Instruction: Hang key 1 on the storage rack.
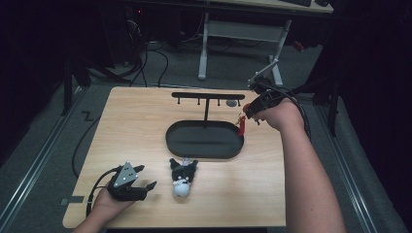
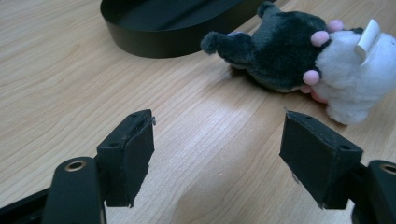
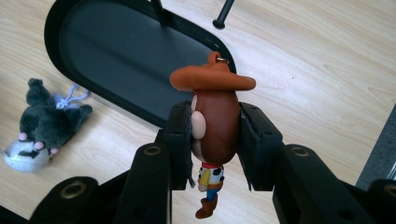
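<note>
My right gripper (image 3: 215,135) is shut on a cowboy figure keychain (image 3: 214,114) with a brown hat, pinching its head; its small body hangs below the pads. In the high view that right gripper (image 1: 248,112) hovers beside the right end of the black oval tray (image 1: 177,143), the cowboy figure (image 1: 241,125) dangling from it. A black T-shaped hook rack (image 1: 208,96) rises from the tray. A black-and-white plush toy (image 1: 183,176) lies on the table in front of the tray. My left gripper (image 1: 145,177) rests open at the front left, its fingers pointing at the plush toy (image 2: 303,60).
The wooden table (image 1: 136,121) stands over a grey floor with cables at the left. A white desk frame (image 1: 209,43) stands beyond the far edge. A small dark disc (image 1: 232,103) lies near the rack's right end.
</note>
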Demonstrator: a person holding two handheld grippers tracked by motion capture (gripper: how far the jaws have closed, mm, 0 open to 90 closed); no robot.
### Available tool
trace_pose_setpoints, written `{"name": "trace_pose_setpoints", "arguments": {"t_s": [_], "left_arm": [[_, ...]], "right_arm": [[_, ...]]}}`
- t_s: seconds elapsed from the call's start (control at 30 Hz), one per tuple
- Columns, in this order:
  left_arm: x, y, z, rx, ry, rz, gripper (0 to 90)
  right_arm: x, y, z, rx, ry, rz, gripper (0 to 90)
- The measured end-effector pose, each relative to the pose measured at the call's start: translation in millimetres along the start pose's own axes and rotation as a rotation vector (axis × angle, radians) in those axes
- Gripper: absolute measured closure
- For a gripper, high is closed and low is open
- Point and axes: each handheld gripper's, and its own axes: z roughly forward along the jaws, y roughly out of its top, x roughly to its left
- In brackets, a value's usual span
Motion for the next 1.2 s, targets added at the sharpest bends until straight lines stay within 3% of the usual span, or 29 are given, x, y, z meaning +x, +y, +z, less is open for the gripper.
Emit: {"name": "trace_pose_setpoints", "arguments": {"t_s": [0.47,0.8,1.13,1.2], "left_arm": [[1.8,-2.8,-2.5,0.004,0.005,-0.014,26.3],[2.8,-2.3,-1.6,0.001,0.002,-0.018,26.3],[2.5,-2.7,-1.0,0.008,-0.001,-0.016,26.3],[2.4,-2.6,-0.6,0.009,-0.001,-0.018,26.3]], "right_arm": [[-2.8,17.5,5.2,-0.012,0.007,0.002,66.9],[-8.9,28.8,2.2,-0.049,-0.005,0.033,66.9],[-18.0,23.1,12.8,-0.034,0.002,0.068,66.9],[-12.6,24.2,12.7,-0.037,0.018,0.044,66.9]]}}
